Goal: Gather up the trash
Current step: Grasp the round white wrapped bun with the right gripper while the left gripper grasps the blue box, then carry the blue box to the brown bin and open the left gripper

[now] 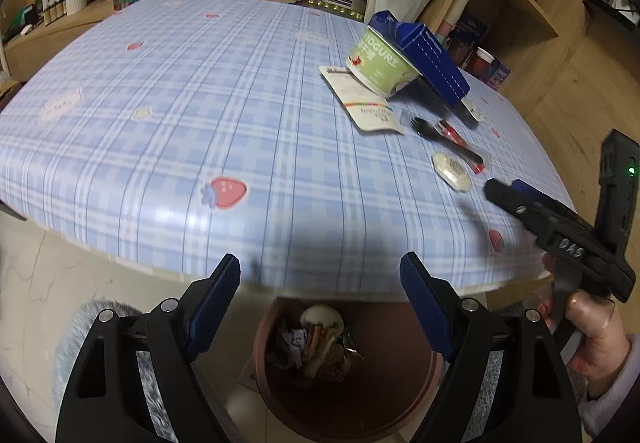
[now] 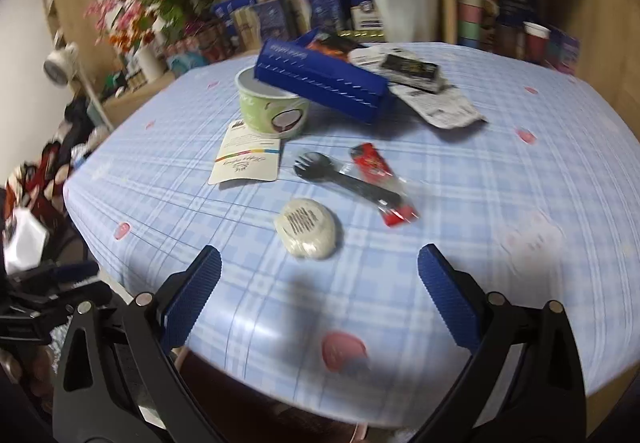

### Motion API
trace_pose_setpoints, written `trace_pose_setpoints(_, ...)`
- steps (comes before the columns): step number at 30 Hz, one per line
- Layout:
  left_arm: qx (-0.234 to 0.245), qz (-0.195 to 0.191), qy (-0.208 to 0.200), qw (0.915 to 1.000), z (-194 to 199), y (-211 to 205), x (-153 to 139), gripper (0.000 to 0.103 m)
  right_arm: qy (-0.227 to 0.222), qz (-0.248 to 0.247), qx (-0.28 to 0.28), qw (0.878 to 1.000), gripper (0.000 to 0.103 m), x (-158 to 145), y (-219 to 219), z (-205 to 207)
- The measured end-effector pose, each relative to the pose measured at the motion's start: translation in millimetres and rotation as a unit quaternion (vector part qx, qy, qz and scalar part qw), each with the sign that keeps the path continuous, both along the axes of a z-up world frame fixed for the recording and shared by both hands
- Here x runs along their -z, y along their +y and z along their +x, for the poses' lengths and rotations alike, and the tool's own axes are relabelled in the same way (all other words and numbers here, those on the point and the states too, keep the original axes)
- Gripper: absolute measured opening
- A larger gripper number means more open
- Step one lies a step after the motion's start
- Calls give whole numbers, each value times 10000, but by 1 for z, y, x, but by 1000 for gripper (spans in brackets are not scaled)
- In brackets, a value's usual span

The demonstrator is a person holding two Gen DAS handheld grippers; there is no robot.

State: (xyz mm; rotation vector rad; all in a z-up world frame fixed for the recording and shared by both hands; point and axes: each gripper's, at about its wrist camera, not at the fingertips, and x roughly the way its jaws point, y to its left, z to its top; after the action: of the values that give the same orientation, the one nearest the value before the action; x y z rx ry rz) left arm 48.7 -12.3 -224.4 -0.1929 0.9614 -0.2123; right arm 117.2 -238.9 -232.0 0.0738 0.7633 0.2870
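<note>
Nearest: both my grippers hang at the tabletop's [image 2: 520, 171] near edge, jaws spread wide and holding nothing: left gripper [image 1: 320, 303], right gripper [image 2: 320, 299].
Bin: brown trash bin [image 1: 400, 403] on the floor under the edge, below my left jaws, with scraps already in it.
Closest trash: round white packet [image 2: 308, 228], just ahead of my right jaws, lying flat.
Behind it: black spork [image 2: 340, 179] lying partly over a red sachet [image 2: 380, 183].
Left of those: white card [image 2: 246, 161] flat on the cloth, its far end at the green yogurt cup [image 2: 272, 111].
Crowding: blue box [image 2: 324, 83] tilted, resting on the cup's rim; crumpled wrappers [image 2: 424, 91] beside it.
Backdrop: flower pots and boxes along the far edge.
</note>
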Motion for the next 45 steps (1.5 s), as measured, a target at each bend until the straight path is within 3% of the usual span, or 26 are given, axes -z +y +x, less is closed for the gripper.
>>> trace_pose_setpoints(2,-8,7,-7,10000,7,0,-2,80,146,-79,-199,9997,90,6,9,11)
trace_pose_setpoints(3,-16,14,-16,10000,12,0,-3,80,210,-138,-264,9993,79,9,13,18)
trace_pose_setpoints(4,-17,22,-30,10000,15,0,-5,80,276,-184,-306,9990,75,11,16,23)
trace_pose_setpoints(11,165,53,-115,9998,41,-6,-15,80,316,-361,-314,9984,66,16,21,37)
trace_pose_setpoints(14,310,41,-100,9995,50,-15,-18,80,281,-460,-312,9981,55,16,23,38)
trace_pose_setpoints(16,388,1,-88,9992,56,-20,-20,80,292,-440,-351,9980,42,16,22,38)
trace_pose_setpoints(20,551,-206,-42,9983,65,-30,-27,75,332,-311,-369,9983,41,14,16,35)
trace_pose_setpoints(24,602,-450,113,9971,80,-34,-31,62,199,-134,-298,9993,41,9,7,26)
trace_pose_setpoints(30,477,-1332,452,9889,129,-38,-51,47,64,-54,-184,9998,41,3,-5,19)
trace_pose_setpoints(33,550,-1640,535,9835,158,-49,-65,47,55,13,-101,9999,40,1,-13,18)
trace_pose_setpoints(37,618,-1621,520,9835,198,-67,-79,47,21,99,-12,9999,40,-1,-22,15)
trace_pose_setpoints(42,266,-1842,979,9776,237,-70,-62,45,48,159,117,9998,40,-1,-35,11)
trace_pose_setpoints(45,140,-1727,1030,9795,250,-72,-57,44,54,213,204,9996,40,0,-43,10)
